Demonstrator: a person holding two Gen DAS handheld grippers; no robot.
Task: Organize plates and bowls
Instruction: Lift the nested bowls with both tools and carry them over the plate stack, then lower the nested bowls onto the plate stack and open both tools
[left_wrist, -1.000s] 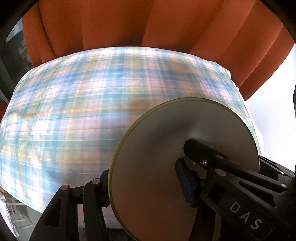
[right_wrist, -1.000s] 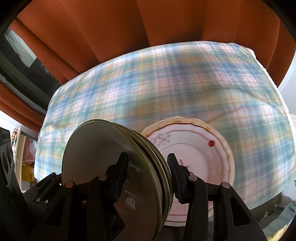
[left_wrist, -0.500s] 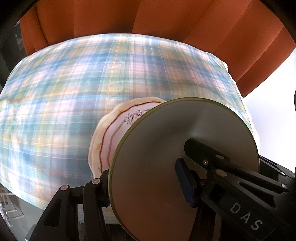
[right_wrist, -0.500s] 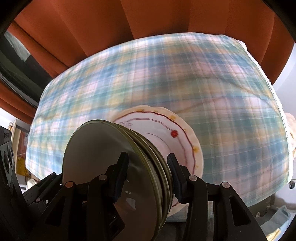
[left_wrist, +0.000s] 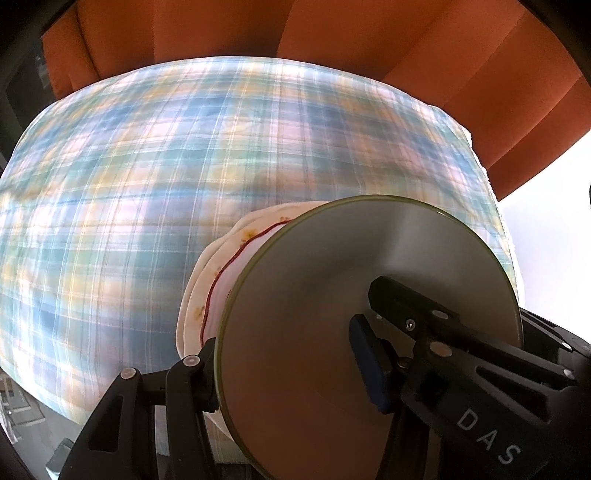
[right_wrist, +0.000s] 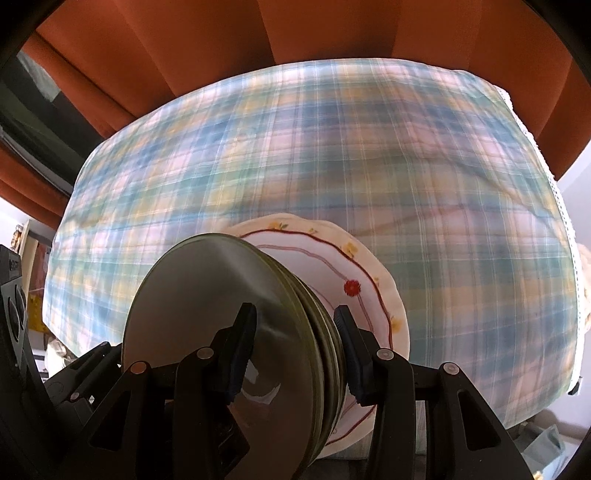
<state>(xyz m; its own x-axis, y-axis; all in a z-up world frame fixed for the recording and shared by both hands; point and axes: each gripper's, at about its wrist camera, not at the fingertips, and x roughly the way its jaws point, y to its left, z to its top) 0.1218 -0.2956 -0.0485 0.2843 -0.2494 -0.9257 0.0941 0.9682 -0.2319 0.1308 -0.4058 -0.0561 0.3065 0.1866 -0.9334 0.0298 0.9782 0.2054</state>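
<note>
Orange curtains (right_wrist: 184, 55) are seen hanging at the far side, behind a table covered with a blue, pink and yellow plaid tablecloth (right_wrist: 332, 147). On the near part of the cloth a white scalloped plate (right_wrist: 373, 280) with a red line and small flowers is laid flat. Above it, a stack of olive-rimmed plates (right_wrist: 207, 306) is held on edge between both claws. The right gripper (right_wrist: 295, 343) is clenched across the stack's near rim, one pad on each outer face. In the left wrist view the left gripper (left_wrist: 288, 369) is likewise closed on the stack (left_wrist: 369, 266), its blue pad pressed to the grey face. Whether the stack touches the white plate (left_wrist: 207, 295) cannot be told.
</note>
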